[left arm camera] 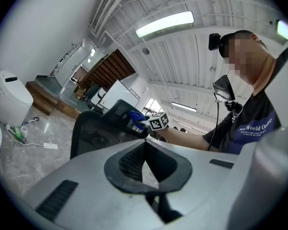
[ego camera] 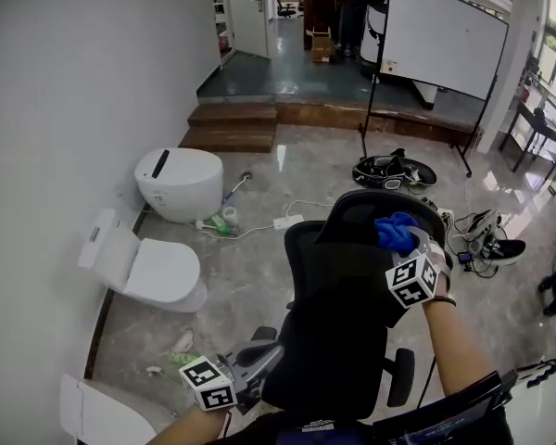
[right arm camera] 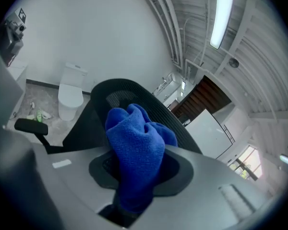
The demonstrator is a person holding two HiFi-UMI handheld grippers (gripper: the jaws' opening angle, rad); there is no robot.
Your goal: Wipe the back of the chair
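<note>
Left of the chair (ego camera: 338,341), white toilets (ego camera: 157,272) stand along the wall. The left gripper (ego camera: 259,360) hangs low at the chair's left side, near the bottom of the backrest. Its jaws are pressed together with nothing between them. The black chair has its back toward the person. At the chair's headrest (ego camera: 375,213), up on the right, the right gripper (ego camera: 411,247) is clamped on a bunched blue cloth (ego camera: 395,230), which sits at the headrest's upper edge. Beyond the chair, further right, stands a whiteboard (ego camera: 445,40).
</note>
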